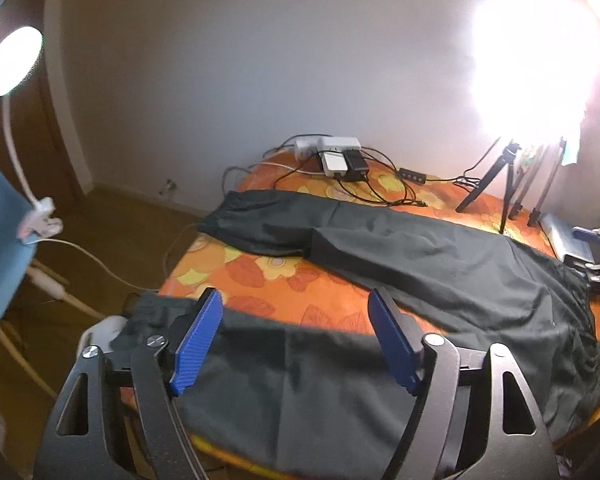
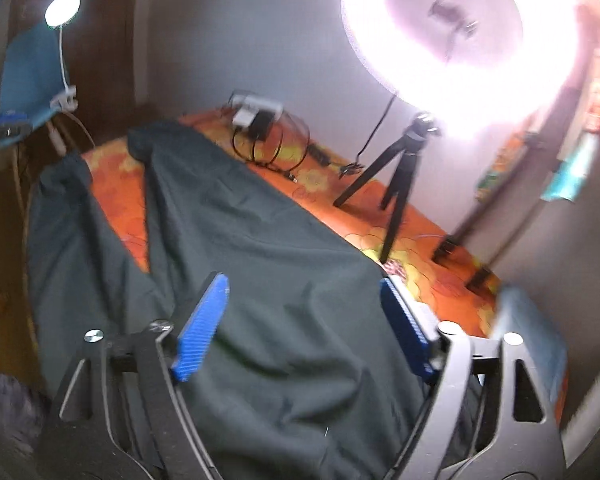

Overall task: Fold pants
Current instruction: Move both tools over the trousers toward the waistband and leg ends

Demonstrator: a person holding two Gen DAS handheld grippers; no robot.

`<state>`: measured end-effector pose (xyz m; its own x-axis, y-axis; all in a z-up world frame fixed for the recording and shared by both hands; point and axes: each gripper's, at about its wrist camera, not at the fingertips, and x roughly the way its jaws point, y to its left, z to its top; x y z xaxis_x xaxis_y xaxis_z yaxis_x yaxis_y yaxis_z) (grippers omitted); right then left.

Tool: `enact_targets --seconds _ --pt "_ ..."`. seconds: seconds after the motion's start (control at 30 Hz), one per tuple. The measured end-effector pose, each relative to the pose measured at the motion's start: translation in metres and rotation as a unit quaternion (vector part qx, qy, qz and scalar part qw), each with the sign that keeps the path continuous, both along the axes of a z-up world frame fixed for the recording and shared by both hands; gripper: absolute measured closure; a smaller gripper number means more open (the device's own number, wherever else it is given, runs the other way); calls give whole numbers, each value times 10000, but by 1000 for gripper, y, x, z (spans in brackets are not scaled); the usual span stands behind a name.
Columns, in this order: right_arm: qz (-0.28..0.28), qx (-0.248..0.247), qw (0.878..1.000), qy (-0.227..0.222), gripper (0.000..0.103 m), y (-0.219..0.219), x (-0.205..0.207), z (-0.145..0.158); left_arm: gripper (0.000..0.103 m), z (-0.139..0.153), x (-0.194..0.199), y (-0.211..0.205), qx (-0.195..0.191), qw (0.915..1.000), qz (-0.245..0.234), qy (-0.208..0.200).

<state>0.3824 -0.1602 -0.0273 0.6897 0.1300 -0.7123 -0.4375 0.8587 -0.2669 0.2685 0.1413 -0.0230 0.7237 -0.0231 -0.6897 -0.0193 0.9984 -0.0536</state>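
Observation:
Dark green pants (image 1: 440, 268) lie spread on an orange flowered table (image 1: 284, 280), legs apart in a V. My left gripper (image 1: 296, 300) is open and empty, hovering over the near leg close to its cuff at the table's left edge. My right gripper (image 2: 304, 288) is open and empty above the waist end of the pants (image 2: 260, 280), near the table's right side. The right gripper also shows at the right edge of the left wrist view (image 1: 598, 256).
A power strip with chargers and cables (image 1: 340, 160) lies at the table's far end. A ring light on a black tripod (image 2: 396, 176) stands at the far right. A clip lamp (image 1: 12, 60) and a blue chair (image 1: 0, 248) stand to the left.

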Motion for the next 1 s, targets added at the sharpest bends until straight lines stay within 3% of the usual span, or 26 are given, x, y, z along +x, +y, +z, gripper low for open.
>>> enact_targets --seconds 0.07,0.23,0.4,0.6,0.73,1.0 --pt "16 -119 9998 177 33 3 29 -11 32 -4 19 1 75 10000 -23 40" --pt "159 33 9972 735 33 8 98 -42 34 -17 65 13 129 9996 -20 239" --pt "293 -162 9933 1108 33 20 145 -82 35 -33 108 26 195 9986 -47 495" --pt "594 -403 9905 1169 33 28 168 -114 38 -52 164 51 -29 9964 268 800" --pt "651 -505 9906 1095 26 30 180 -123 38 -66 192 57 -235 9945 425 929" --pt "780 -406 9879 1275 25 33 199 -130 38 -82 217 60 -240 9934 415 1046"
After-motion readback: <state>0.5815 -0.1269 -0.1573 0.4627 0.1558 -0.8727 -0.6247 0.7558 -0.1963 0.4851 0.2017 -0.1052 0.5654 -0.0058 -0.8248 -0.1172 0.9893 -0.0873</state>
